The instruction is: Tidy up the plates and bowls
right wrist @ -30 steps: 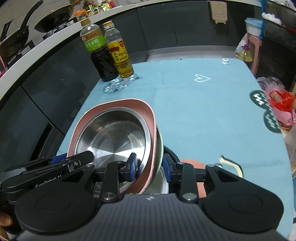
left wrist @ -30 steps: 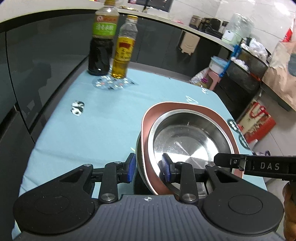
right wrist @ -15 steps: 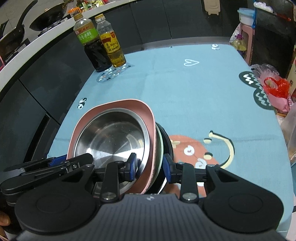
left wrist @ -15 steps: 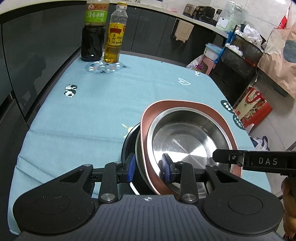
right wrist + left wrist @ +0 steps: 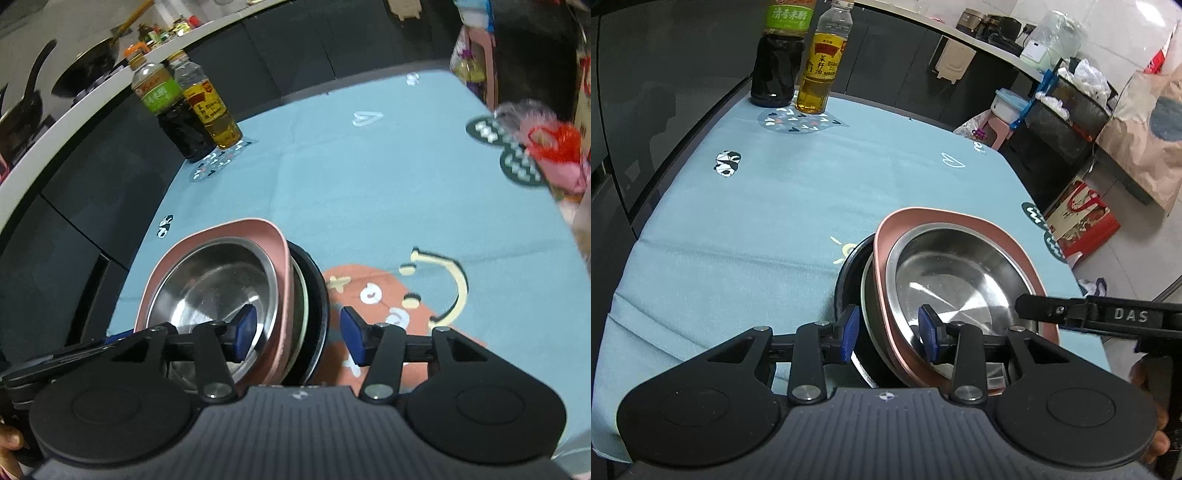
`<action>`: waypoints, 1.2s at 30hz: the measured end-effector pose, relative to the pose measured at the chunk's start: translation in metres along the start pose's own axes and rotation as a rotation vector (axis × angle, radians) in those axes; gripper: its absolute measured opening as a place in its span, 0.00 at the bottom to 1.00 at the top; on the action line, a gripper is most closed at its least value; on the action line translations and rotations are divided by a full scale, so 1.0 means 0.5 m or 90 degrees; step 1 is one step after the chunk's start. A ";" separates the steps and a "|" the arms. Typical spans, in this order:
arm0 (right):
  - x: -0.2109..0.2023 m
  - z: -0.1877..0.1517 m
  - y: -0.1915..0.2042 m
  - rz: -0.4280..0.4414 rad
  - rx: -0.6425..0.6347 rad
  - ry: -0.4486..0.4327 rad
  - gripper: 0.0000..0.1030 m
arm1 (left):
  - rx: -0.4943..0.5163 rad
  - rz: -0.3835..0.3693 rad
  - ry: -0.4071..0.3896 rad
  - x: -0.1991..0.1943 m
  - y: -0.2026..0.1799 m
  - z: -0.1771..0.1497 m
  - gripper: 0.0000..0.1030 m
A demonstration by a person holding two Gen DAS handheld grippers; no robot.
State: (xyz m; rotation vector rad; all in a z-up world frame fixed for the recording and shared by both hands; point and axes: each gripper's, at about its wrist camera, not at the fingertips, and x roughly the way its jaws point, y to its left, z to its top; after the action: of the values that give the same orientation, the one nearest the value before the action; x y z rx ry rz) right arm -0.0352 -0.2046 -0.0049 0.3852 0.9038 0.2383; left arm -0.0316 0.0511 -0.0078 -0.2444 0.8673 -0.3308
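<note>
the dishes sit nested in one pile on the desk (image 5: 746,206), which wears a light blue printed cloth: a shiny round stainless steel bowl (image 5: 956,280) inside a pink rounded-square plastic plate (image 5: 945,218), that inside a pale green-rimmed dish (image 5: 301,295), and all of it in a black round pan-like dish (image 5: 846,280) at the bottom. judging from this, the stacking looks done and the pile looks set down; what seems left is to let go fully and draw both hands away. no loose plate or bowl shows elsewhere on the cloth.

the left gripper (image 5: 888,330) straddles the near rims of the pile, one blue pad outside the black dish, the other inside the steel bowl. the right gripper (image 5: 299,334) straddles the opposite side, its left pad inside the steel bowl and its right pad clear of the black rim, over the orange print.

against the earlier frames, both sets of fingers have just been opening, with the rims between them. the right pair, which pinched the rims, now stands wide apart with a plain gap. the left pair has widened less; its pads look slackened and just off the rims. two bottles (image 5: 798,55) stand well beyond the fingers.
</note>
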 end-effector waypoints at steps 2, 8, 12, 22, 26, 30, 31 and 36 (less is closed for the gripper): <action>0.006 -0.003 -0.011 0.013 0.023 0.009 0.34 | -0.012 -0.010 -0.001 -0.007 0.006 -0.004 0.33; 0.017 -0.010 -0.026 0.053 0.075 0.027 0.35 | -0.025 -0.009 -0.017 -0.015 0.019 -0.013 0.45; 0.026 -0.015 -0.029 0.068 0.089 0.041 0.35 | -0.051 -0.020 -0.008 -0.005 0.029 -0.014 0.48; 0.033 -0.021 -0.033 0.079 0.081 0.035 0.35 | -0.068 -0.040 0.012 0.021 0.045 -0.012 0.54; 0.029 -0.025 -0.020 0.068 0.045 0.019 0.33 | -0.065 -0.056 0.014 0.026 0.045 -0.010 0.48; 0.024 -0.032 0.002 0.043 0.016 0.002 0.32 | -0.044 -0.038 -0.004 0.021 0.030 -0.015 0.46; 0.024 -0.033 0.007 0.037 0.012 -0.002 0.32 | -0.042 -0.035 -0.007 0.020 0.028 -0.016 0.46; 0.029 -0.030 0.021 0.035 0.004 -0.007 0.32 | -0.052 -0.027 -0.023 0.017 0.035 -0.008 0.46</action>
State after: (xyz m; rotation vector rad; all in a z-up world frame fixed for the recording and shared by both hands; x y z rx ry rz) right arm -0.0388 -0.1866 -0.0191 0.4168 0.8838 0.2834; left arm -0.0262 0.0636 -0.0224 -0.3435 0.8410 -0.3301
